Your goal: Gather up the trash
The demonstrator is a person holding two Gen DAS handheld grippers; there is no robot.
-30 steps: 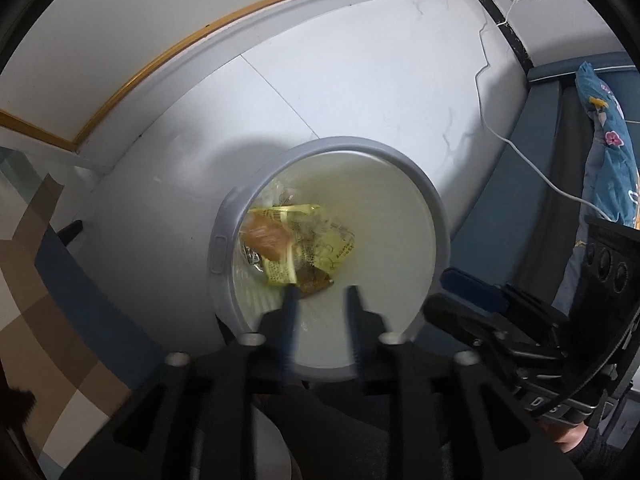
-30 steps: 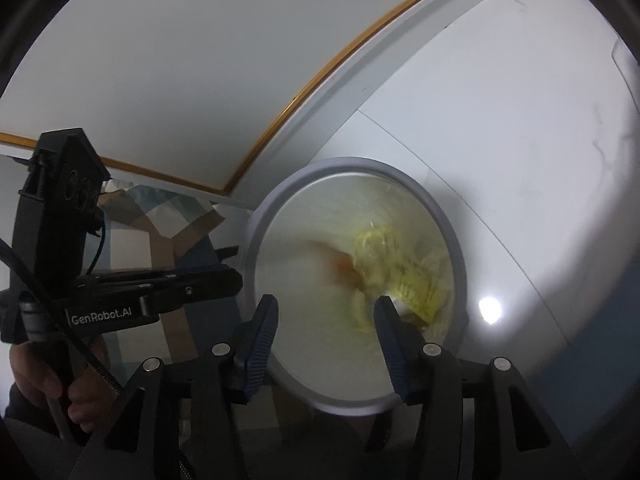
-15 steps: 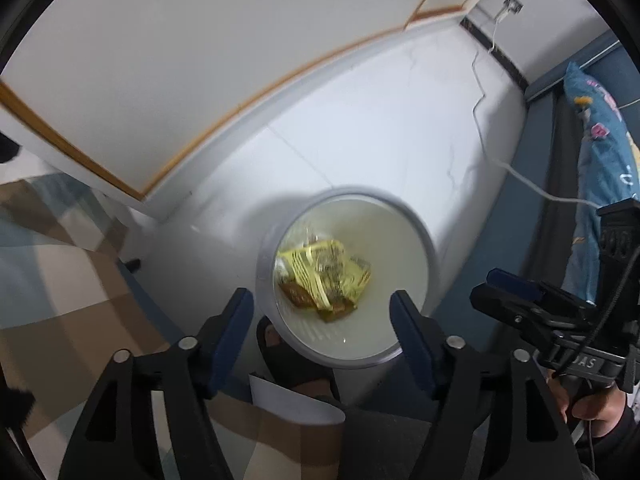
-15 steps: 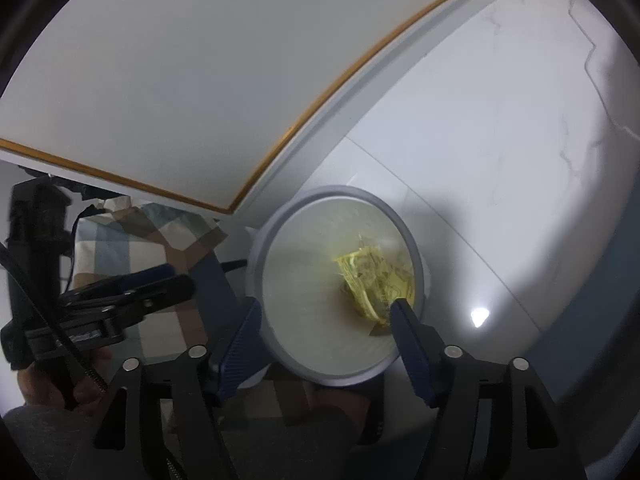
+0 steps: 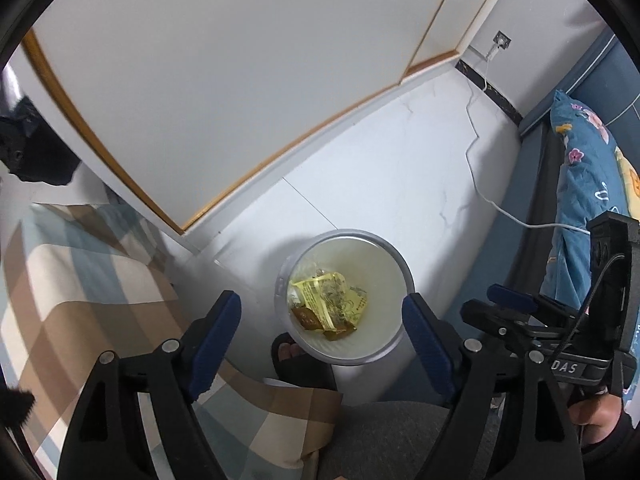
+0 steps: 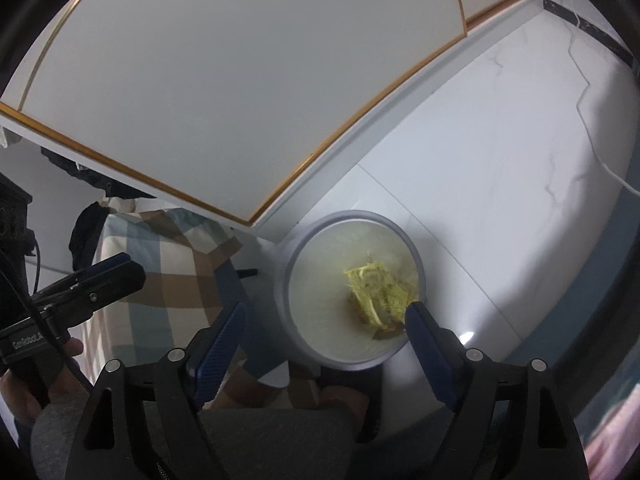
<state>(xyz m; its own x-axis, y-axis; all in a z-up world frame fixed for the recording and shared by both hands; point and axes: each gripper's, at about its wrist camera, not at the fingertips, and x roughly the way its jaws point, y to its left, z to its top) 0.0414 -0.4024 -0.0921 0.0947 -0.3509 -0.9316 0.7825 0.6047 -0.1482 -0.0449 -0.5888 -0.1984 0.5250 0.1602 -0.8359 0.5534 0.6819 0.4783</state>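
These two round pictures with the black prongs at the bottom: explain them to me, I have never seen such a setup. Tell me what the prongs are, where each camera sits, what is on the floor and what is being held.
The prongs are hand-held grippers, one in each of a person's hands, each with two blue-padded fingers. A fisheye camera sits on each gripper and looks along its fingers, hence the round, bent view.

One picture looks out from the left gripper, with the right hand's tool at its right edge. The other looks out from the right gripper.

Both look down at a white trash bin on the pale tiled floor. In it lie yellow wrappers and small brown ones. A checked blanket lies to the left, and a slippered foot stands by the bin.

Both grippers have just been opening. Nothing is between their fingers.
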